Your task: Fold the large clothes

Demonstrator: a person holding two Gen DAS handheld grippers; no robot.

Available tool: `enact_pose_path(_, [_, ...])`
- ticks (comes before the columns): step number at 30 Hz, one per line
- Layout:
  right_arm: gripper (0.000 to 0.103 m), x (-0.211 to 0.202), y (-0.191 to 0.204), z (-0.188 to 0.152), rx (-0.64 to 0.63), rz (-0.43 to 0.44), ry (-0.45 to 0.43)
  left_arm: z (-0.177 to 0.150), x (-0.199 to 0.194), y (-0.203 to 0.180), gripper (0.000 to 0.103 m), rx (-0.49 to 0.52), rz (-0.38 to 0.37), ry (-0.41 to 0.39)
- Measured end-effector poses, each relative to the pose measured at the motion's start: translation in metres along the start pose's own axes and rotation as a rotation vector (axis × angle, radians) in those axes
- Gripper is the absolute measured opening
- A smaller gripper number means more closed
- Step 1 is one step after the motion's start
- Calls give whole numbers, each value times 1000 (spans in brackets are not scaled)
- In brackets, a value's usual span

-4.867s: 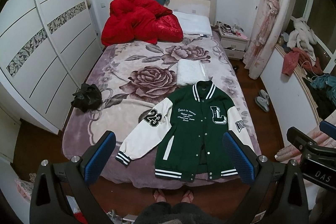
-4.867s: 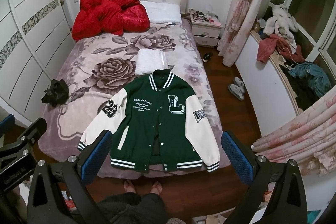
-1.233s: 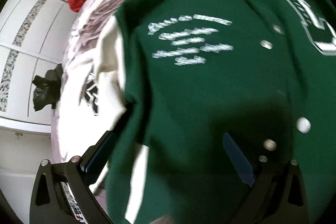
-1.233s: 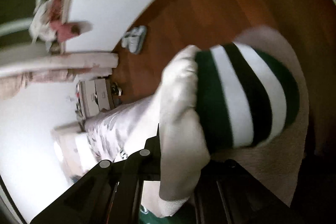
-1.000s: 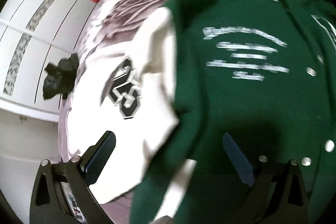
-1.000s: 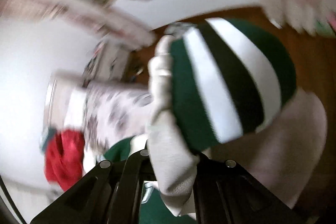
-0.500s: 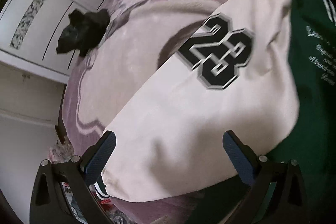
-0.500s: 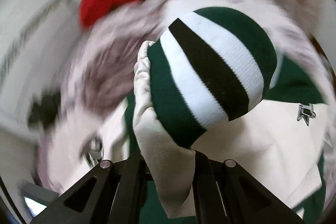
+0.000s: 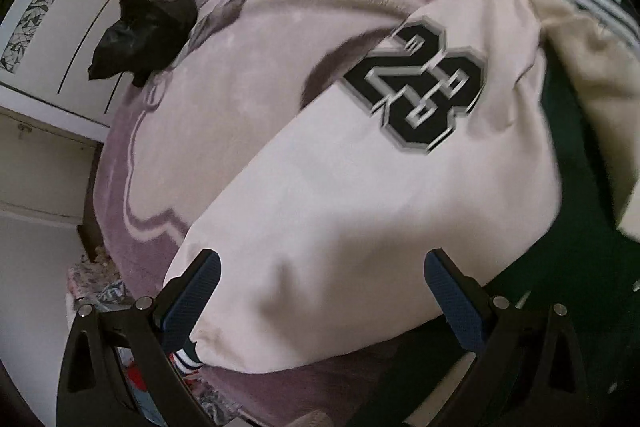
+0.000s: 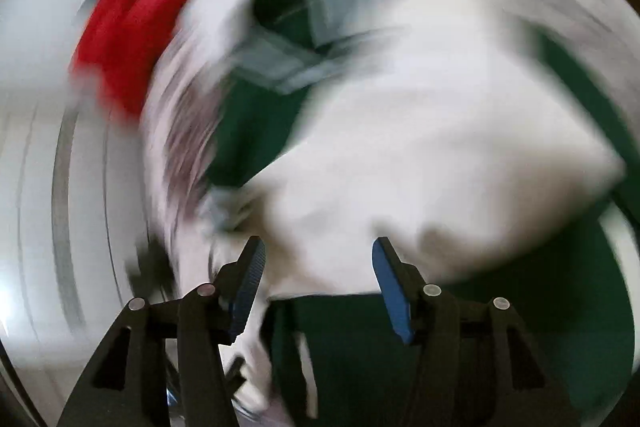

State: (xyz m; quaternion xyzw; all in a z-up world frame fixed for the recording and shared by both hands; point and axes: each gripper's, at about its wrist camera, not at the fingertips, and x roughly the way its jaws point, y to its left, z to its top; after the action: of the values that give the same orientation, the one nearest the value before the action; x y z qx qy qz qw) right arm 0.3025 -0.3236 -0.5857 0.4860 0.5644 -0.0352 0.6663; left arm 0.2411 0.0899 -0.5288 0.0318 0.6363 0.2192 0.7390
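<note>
The green and cream jacket [image 9: 400, 211] lies on the bed [image 9: 224, 99], spread over a mauve blanket with a large rose pattern. In the left wrist view one cream sleeve [image 9: 360, 227] fills most of the picture, running from the shoulder at upper right down to the lower left, where its striped cuff [image 9: 186, 361] sits near the bed's edge. A black and grey "23" patch [image 9: 418, 91] sits on the upper part of that sleeve. The green body of the jacket shows along the right side, and a second piece of cream cloth [image 9: 592, 59] lies across it at the upper right, next to the striped collar [image 9: 600, 3].

The left tongs [image 9: 320, 299] hang above the sleeve pointing steeply down, their blue pads [image 9: 188, 299] wide apart with nothing pinched between them; the left pad sits close over the cuff end.

The right wrist view is heavily blurred. The right tongs [image 10: 318, 287] are opening, the blue pads [image 10: 390, 287] standing apart, and cream cloth [image 10: 420, 147] of the jacket lies beyond them over the green body; the pads do not press on it. A red quilt [image 10: 132, 39] smears across the upper left.

A crumpled black bag [image 9: 144, 35] rests on the blanket near the white wardrobe [image 9: 60, 7], well apart from the jacket.
</note>
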Motion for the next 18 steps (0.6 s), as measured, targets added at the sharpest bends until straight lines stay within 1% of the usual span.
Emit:
enact_pose_path(2, [58, -16, -60, 11, 163, -20, -33, 9, -9, -7, 103, 2, -24, -22])
enact_pose_path(3, [58, -16, -79, 17, 213, -9, -30, 15, -13, -12, 103, 7, -35, -36])
enact_pose_path(4, [58, -14, -95, 25, 257, 23, -18, 20, -16, -17, 103, 13, -41, -50])
enact_pose_path(5, [58, -3, -119, 27, 326, 92, 6, 24, -19, -22, 103, 22, -45, -65])
enact_pose_path(6, [56, 5, -133, 28, 366, 142, 3, 28, -21, -28, 103, 36, -43, -77])
enact_pose_path(7, [47, 8, -143, 31, 391, 168, -31, 30, -22, -32, 103, 49, -41, -82])
enact_pose_path(8, [43, 1, -149, 37, 382, 160, -98, 32, -22, -36, 103, 59, -38, -86])
enact_pose_path(9, [39, -5, -149, 42, 368, 135, -159, 33, -22, -38, 103, 68, -34, -88])
enact_pose_path(10, [38, -19, -152, 49, 363, 110, -245, 33, -21, -39, 103, 76, -28, -87])
enact_pose_path(12, [37, -39, -163, 58, 384, 46, -349, 32, -18, -36, 103, 82, -20, -84])
enact_pose_path(13, [37, -45, -176, 63, 414, 17, -344, 31, -16, -35, 103, 83, -14, -81])
enact_pose_path(14, [37, -47, -186, 66, 428, 1, -303, 30, -13, -33, 103, 84, -8, -75])
enact_pose_path(15, [37, -45, -187, 66, 425, -6, -268, 28, -10, -31, 103, 82, -2, -68])
enact_pose_path(17, [38, -53, -177, 55, 377, -56, -211, 25, -4, -25, 103, 71, 12, -54])
enact_pose_path(18, [38, -60, -167, 43, 336, -95, -186, 23, -2, -23, 103, 66, 16, -48])
